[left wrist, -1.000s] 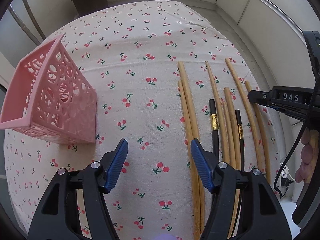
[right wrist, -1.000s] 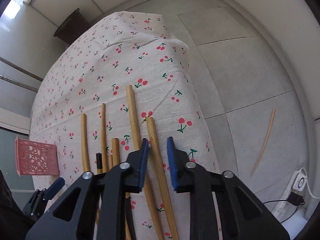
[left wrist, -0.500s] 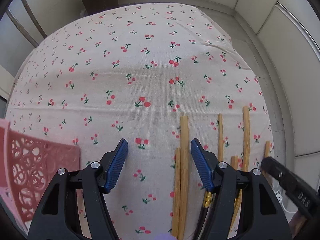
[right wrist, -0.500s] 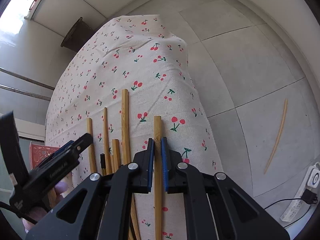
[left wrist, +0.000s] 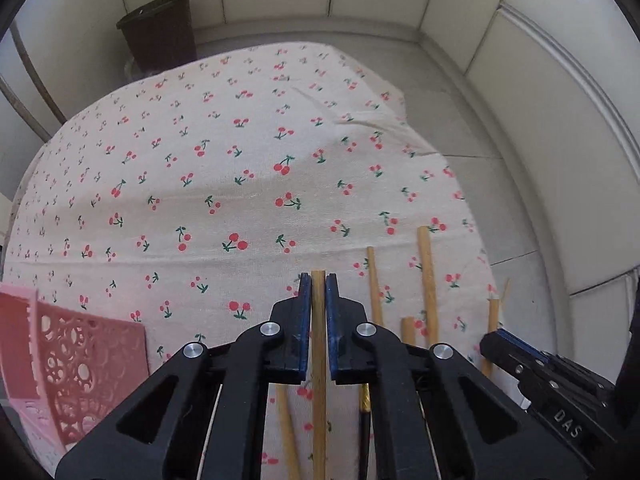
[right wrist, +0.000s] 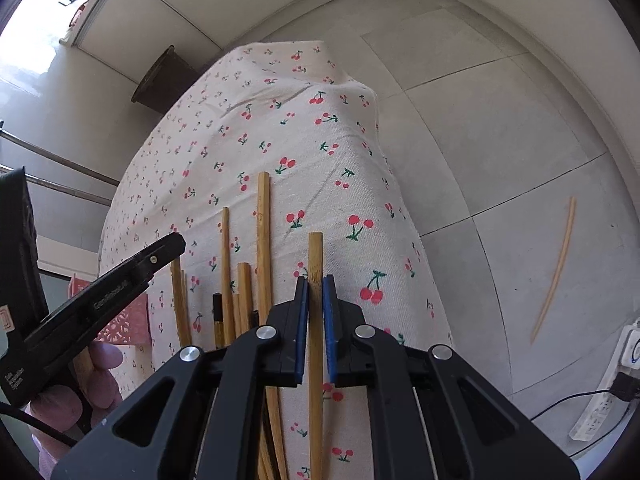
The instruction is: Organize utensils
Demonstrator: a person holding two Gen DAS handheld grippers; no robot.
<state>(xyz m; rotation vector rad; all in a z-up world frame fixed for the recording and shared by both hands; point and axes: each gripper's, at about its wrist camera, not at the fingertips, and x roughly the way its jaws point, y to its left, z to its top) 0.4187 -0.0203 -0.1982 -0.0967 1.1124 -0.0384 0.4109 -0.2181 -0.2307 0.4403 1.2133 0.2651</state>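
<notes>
Several bamboo chopsticks (left wrist: pixel 427 276) lie side by side on the cherry-print tablecloth (left wrist: pixel 240 168). My left gripper (left wrist: pixel 318 284) is shut on a bamboo chopstick (left wrist: pixel 319 360), the leftmost one of the row. My right gripper (right wrist: pixel 315 286) is shut on another bamboo chopstick (right wrist: pixel 315 256), the rightmost one, near the table's right edge. A pink perforated basket (left wrist: pixel 76 364) stands at lower left of the left wrist view. Two black chopsticks (right wrist: pixel 217 316) with gold bands lie among the bamboo ones.
A dark brown bin (left wrist: pixel 160 36) stands on the floor beyond the table. One chopstick (right wrist: pixel 554 272) lies on the grey tiled floor at right. A white power strip (right wrist: pixel 604 396) with a cable lies on the floor at lower right.
Both grippers have closed, each on a bamboo chopstick. The left gripper swung away from the basket and moved over the leftmost chopstick.
</notes>
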